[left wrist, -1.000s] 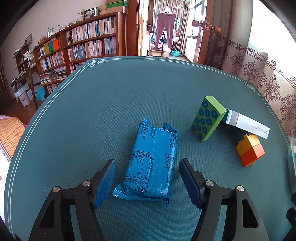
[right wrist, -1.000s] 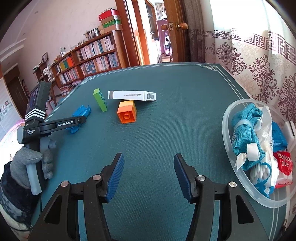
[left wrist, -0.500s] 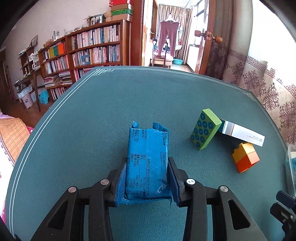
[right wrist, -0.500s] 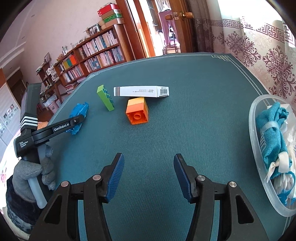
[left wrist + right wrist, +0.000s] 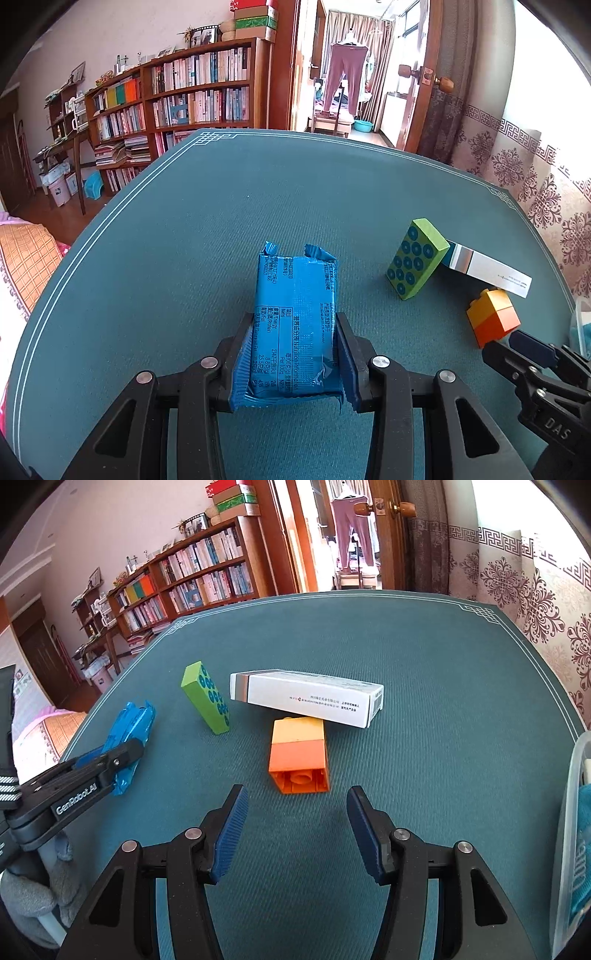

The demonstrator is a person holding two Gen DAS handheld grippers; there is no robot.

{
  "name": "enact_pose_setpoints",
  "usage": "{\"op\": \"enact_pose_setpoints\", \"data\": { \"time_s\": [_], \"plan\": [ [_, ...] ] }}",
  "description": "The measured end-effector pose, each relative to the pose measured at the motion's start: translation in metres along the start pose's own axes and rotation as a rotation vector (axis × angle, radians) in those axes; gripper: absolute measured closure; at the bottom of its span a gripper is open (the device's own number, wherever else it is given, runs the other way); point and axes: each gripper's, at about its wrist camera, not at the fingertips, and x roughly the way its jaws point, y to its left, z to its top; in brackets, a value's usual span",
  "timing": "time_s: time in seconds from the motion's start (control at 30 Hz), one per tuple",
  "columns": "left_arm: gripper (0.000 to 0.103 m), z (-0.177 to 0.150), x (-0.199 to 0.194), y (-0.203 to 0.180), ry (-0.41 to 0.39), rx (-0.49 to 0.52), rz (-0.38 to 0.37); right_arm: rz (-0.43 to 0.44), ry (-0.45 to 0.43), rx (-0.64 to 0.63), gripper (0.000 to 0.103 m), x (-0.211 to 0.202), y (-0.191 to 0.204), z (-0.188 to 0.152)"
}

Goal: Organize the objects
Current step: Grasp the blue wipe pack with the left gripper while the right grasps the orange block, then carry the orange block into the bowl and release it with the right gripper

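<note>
Left gripper [image 5: 293, 354] clamped on blue snack packet [image 5: 295, 321], pads pressing both long sides, packet at 6 o'clock on teal tablecloth [image 5: 221, 221]; right gripper [image 5: 295, 827] spread apart, holding nothing, orange-yellow toy brick [image 5: 299, 755] just ahead at 12 o'clock; white carton [image 5: 306, 698] touching brick's far end; green studded block [image 5: 207, 698] tilted at 11 o'clock; clear tub [image 5: 570, 830] at 3 o'clock.

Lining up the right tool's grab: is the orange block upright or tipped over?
Tipped over. The orange block lies on its side, hollow underside facing the open right tool, its yellow half against the white carton.
</note>
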Motion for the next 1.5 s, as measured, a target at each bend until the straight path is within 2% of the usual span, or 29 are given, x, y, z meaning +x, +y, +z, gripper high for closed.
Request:
{"op": "enact_pose_setpoints", "data": {
  "time_s": [0.13, 0.27, 0.93, 1.5],
  "plan": [
    [0.060, -0.001, 0.003, 0.001, 0.011, -0.005, -0.005, -0.018, -0.003, -0.009, 0.049, 0.010, 0.002, 0.008],
    [0.060, -0.004, 0.006, -0.001, 0.025, 0.002, -0.012, -0.032, -0.005, -0.003, 0.068, 0.015, 0.001, 0.015],
    [0.060, -0.007, 0.003, -0.007, 0.015, 0.021, -0.020, -0.110, -0.060, 0.100, 0.070, -0.014, -0.036, 0.001],
    [0.060, -0.013, -0.005, -0.016, 0.004, 0.056, -0.044, -0.094, -0.131, 0.110, 0.070, -0.077, -0.043, -0.022]
  ]
}}
